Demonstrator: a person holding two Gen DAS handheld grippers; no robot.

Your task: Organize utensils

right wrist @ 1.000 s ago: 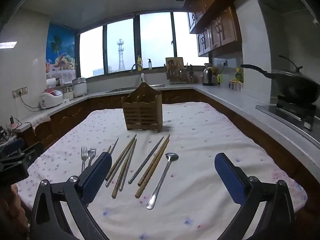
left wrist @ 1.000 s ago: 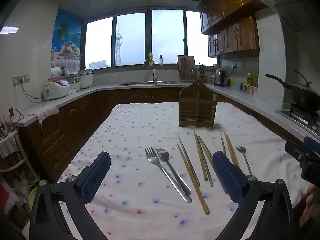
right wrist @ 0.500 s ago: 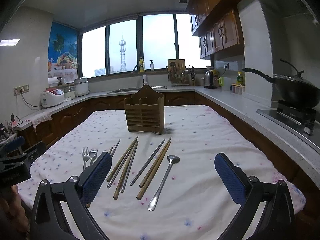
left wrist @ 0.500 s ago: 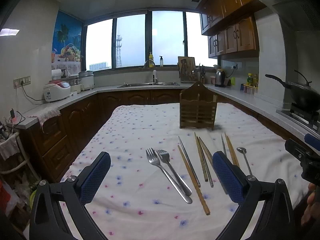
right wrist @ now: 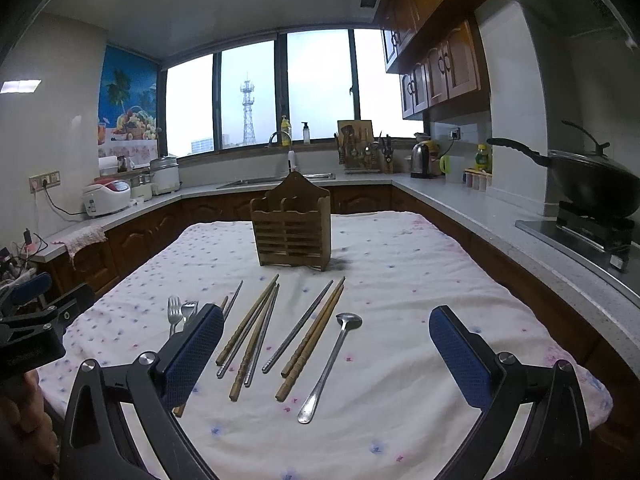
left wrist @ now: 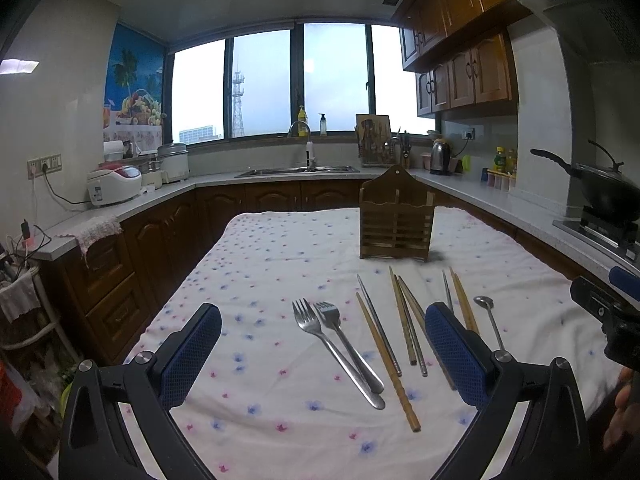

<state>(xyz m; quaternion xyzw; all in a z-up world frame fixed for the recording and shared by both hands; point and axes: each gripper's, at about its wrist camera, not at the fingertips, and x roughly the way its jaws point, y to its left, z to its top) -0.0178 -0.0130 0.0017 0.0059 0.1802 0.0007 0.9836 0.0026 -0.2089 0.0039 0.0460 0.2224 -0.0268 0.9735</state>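
A wooden slatted utensil holder (left wrist: 396, 220) (right wrist: 294, 230) stands upright at the far middle of the cloth-covered table (left wrist: 280, 264). In front of it lie two metal forks (left wrist: 336, 344) (right wrist: 178, 312), several wooden and metal chopsticks (left wrist: 404, 320) (right wrist: 280, 328) and a metal spoon (left wrist: 490, 320) (right wrist: 332, 360). My left gripper (left wrist: 322, 344) is open and empty, held above the near edge, the forks between its fingers in view. My right gripper (right wrist: 326, 350) is open and empty, above the spoon and chopsticks.
Kitchen counters run around the table, with a rice cooker (left wrist: 114, 188) on the left, a sink (left wrist: 296, 170) at the back and a black wok (right wrist: 592, 186) on a stove at the right. The white flowered cloth (right wrist: 400, 264) covers the whole table.
Both grippers have risen and tilted slightly, so the table and utensils sit a little lower in view. Nothing on the table has moved.
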